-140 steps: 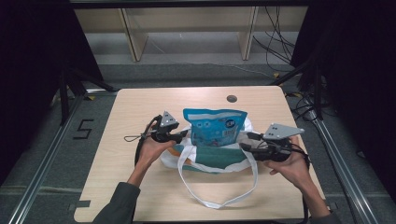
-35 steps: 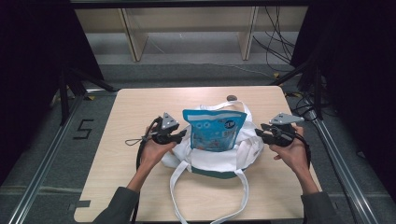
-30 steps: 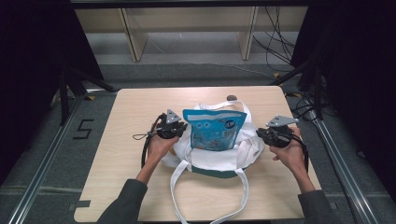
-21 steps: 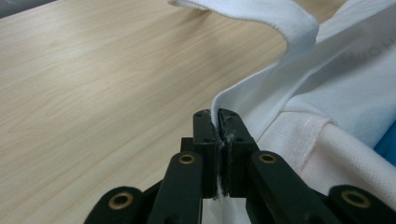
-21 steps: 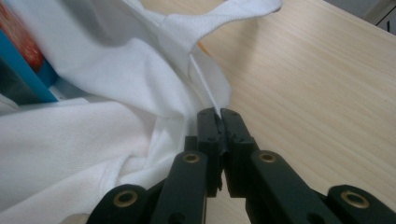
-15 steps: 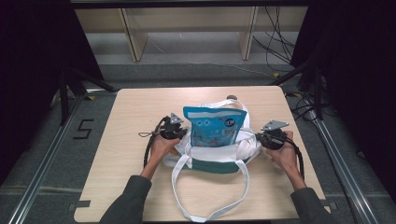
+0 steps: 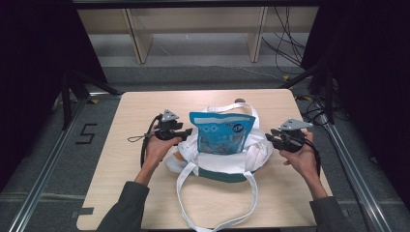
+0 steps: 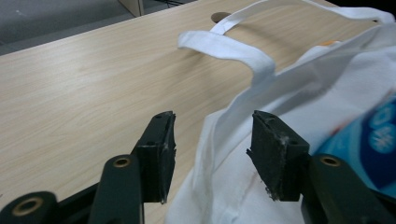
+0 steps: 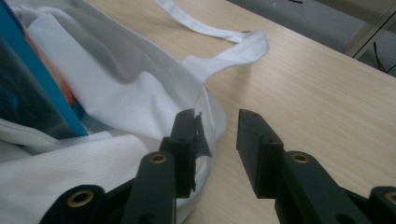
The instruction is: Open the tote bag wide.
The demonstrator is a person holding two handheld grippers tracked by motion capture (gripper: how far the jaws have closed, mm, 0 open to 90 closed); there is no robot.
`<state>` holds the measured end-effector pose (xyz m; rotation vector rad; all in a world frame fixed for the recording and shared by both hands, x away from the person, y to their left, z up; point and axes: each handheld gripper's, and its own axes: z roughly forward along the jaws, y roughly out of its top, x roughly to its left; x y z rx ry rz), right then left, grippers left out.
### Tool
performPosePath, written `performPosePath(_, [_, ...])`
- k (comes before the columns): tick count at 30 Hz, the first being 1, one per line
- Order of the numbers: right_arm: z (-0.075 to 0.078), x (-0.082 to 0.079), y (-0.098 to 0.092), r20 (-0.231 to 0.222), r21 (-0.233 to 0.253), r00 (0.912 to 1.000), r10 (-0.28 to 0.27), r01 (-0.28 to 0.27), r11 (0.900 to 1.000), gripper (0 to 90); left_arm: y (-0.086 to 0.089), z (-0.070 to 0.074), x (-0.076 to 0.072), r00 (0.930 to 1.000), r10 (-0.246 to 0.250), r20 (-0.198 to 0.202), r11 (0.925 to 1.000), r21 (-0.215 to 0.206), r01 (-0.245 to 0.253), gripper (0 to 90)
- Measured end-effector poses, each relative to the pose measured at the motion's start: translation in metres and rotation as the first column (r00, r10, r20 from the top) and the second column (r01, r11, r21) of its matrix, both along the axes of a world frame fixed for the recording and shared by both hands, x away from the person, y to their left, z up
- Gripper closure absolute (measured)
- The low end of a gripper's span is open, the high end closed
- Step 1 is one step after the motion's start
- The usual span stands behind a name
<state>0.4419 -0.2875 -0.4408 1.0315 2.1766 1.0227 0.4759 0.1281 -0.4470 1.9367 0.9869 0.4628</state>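
Left first: we have the left gripper (image 7: 186,134) at the left edge of the white tote bag (image 7: 251,157), held low over the wooden table (image 7: 121,164). In the left gripper view its jaws stand apart, with the bag's side hem (image 8: 224,126) running up between them; neither pad visibly presses the cloth. One white strap (image 8: 224,44) loops across the table beyond.

Centre: the bag sits mid-table, mouth open, and the blue snack pouch (image 7: 221,132) stands upright inside it, top half sticking out. The near strap (image 7: 215,203) trails toward the table's front edge.

Right: our right gripper (image 7: 270,138) sits at the bag's right edge. In the right gripper view its jaws are parted too; the left one touches the bag's fabric edge (image 9: 205,116), the other is over bare table. The blue pouch (image 9: 28,84) shows at far left there.
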Motion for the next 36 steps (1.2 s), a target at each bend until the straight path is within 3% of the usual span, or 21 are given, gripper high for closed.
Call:
performPosePath(4, [0.007, -0.008, 0.003, 0.008, 0.015, 0.9997, 0.025, -0.025, 1.000, 65.7, 0.007, 0.002, -0.014, 0.9998, -0.018, 0.011, 0.9993, 0.032, 0.018, 52.3])
performPosePath(9, [0.008, -0.012, 0.009, 0.009, 0.000, 0.9980, 0.063, -0.063, 0.998, 65.5, 0.013, 0.003, -0.023, 0.9997, -0.019, 0.017, 0.9995, 0.024, 0.019, 55.5])
performPosePath(10, [0.008, -0.014, 0.011, -0.003, 0.004, 0.9981, 0.062, -0.062, 0.998, 65.5, 0.013, 0.003, -0.026, 0.9998, -0.014, 0.016, 0.9999, 0.006, 0.014, 55.5])
performPosePath(11, [0.008, -0.016, 0.012, -0.013, 0.008, 0.9979, 0.064, -0.064, 0.998, 65.5, 0.015, 0.003, -0.028, 0.9996, -0.027, 0.012, 0.9994, 0.020, 0.027, 55.5])
performPosePath(13, [0.008, -0.017, 0.011, 0.002, 0.002, 0.9971, 0.076, -0.076, 0.997, 65.4, 0.016, 0.003, -0.031, 0.9994, -0.028, 0.023, 0.9996, 0.009, 0.027, 55.0])
performPosePath(14, [0.008, -0.019, 0.012, -0.012, 0.014, 0.9974, 0.072, -0.072, 0.997, 65.2, 0.017, 0.004, -0.034, 0.9995, -0.019, 0.027, 0.9998, -0.006, 0.019, 54.8])
performPosePath(17, [0.007, -0.021, 0.009, 0.000, 0.002, 0.9963, 0.086, -0.086, 0.996, 64.1, 0.021, 0.004, -0.040, 0.9996, -0.023, 0.016, 0.9995, -0.019, 0.024, 53.5])
performPosePath(18, [0.007, -0.023, 0.009, -0.008, 0.013, 0.9977, 0.068, -0.068, 0.998, 63.4, 0.023, 0.003, -0.042, 0.9990, -0.039, 0.019, 0.9992, -0.005, 0.039, 53.0])
performPosePath(19, [0.007, -0.024, 0.007, -0.018, 0.024, 0.9977, 0.065, -0.065, 0.998, 62.2, 0.023, 0.002, -0.045, 0.9992, -0.033, 0.020, 0.9991, -0.024, 0.034, 52.1])
performPosePath(24, [0.004, -0.028, 0.002, -0.041, 0.046, 0.9984, 0.040, -0.038, 0.998, 56.6, 0.030, -0.002, -0.053, 0.9997, -0.025, 0.002, 0.9996, -0.013, 0.025, 47.4])
performPosePath(26, [0.002, -0.029, 0.000, -0.041, 0.049, 0.9985, 0.035, -0.033, 0.998, 54.3, 0.032, -0.005, -0.056, 0.9998, -0.017, -0.007, 0.9994, -0.031, 0.017, 46.0])
performPosePath(27, [0.002, -0.029, -0.001, -0.031, 0.040, 0.9989, 0.034, -0.033, 0.999, 53.3, 0.034, -0.006, -0.056, 0.9996, -0.026, -0.009, 0.9996, -0.011, 0.026, 45.4])
performPosePath(30, [0.001, -0.031, -0.002, -0.026, 0.054, 0.9992, 0.031, -0.029, 0.998, 50.3, 0.038, -0.010, -0.061, 0.9994, -0.026, -0.022, 0.9997, -0.004, 0.025, 43.2])
performPosePath(35, [-0.001, -0.037, -0.002, -0.055, 0.066, 0.9982, 0.024, -0.020, 0.998, 46.8, 0.044, -0.014, -0.072, 0.9997, 0.001, -0.025, 0.9996, -0.028, -0.002, 40.4])
performPosePath(36, [-0.002, -0.036, -0.003, -0.032, 0.048, 0.9990, 0.032, -0.030, 0.998, 46.4, 0.045, -0.015, -0.074, 0.9997, 0.000, -0.023, 0.9992, -0.041, -0.001, 40.2])
